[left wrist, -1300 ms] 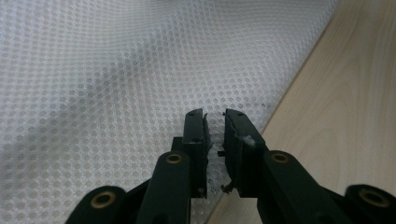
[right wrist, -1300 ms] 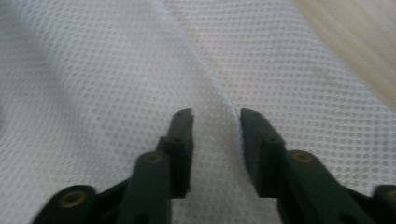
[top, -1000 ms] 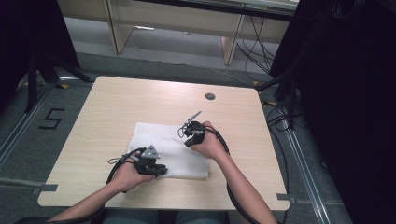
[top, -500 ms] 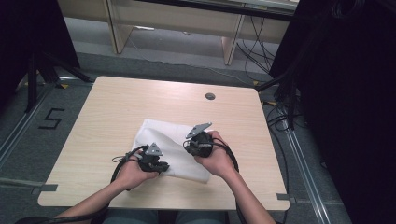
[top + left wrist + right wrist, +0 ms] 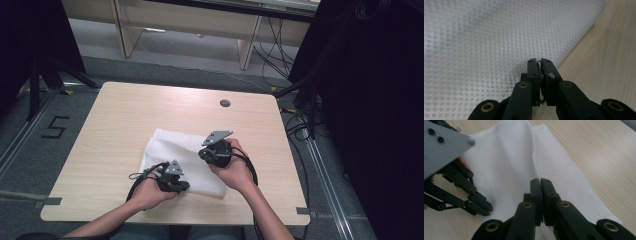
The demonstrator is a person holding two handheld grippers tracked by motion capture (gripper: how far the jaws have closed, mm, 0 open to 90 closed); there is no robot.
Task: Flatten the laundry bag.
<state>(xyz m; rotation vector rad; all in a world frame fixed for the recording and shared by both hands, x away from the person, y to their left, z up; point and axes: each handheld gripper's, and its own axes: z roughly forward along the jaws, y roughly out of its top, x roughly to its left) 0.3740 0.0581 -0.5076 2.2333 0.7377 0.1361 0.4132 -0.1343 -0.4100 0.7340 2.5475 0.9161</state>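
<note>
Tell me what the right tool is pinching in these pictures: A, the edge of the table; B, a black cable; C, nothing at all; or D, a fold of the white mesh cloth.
D: in the right gripper view the right tool has its jaws shut on a raised fold of the white mesh cloth, which peaks up from the table into them.

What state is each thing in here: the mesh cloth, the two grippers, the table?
White mesh cloth: on the table, one part pinched up into a ridge, not flat.
Left gripper: jaws have just been closing, pinching the cloth's edge.
Right gripper: jaws shut on the raised fold of cloth.
Table: bears the cloth; its round cable hole is uncovered.
</note>
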